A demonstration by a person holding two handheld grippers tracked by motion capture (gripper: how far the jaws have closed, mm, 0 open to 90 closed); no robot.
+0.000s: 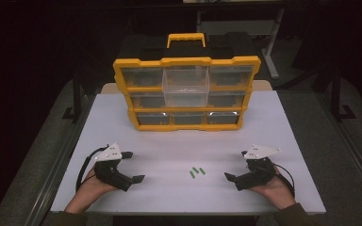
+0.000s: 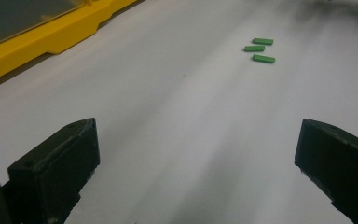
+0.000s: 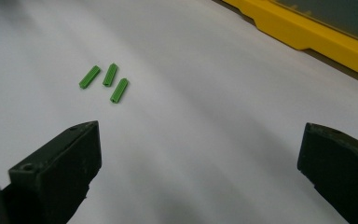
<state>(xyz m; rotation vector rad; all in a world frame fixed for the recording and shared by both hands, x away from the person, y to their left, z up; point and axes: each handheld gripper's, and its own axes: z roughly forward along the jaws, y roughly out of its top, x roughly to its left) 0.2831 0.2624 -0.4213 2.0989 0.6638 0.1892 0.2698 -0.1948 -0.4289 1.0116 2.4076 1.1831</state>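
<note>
Three small green plugs (image 1: 197, 172) lie close together on the white table (image 1: 169, 141), between my two grippers. My left gripper (image 1: 134, 166) rests at the front left, open and holding nothing, and the plugs (image 2: 259, 49) lie ahead of it to the right. At the front right my right gripper (image 1: 235, 165) is open too, its jaws wide apart, with the plugs (image 3: 105, 80) ahead on its left. A yellow organiser (image 1: 186, 61) with clear drawers stands at the back; its top middle drawer (image 1: 185, 87) is pulled out.
The organiser's yellow base (image 2: 51, 37) edges the left gripper view at top left, and the same base (image 3: 317, 37) crosses the right gripper view at top right. Bare table lies between organiser and grippers. Dark floor and metal frames surround the table.
</note>
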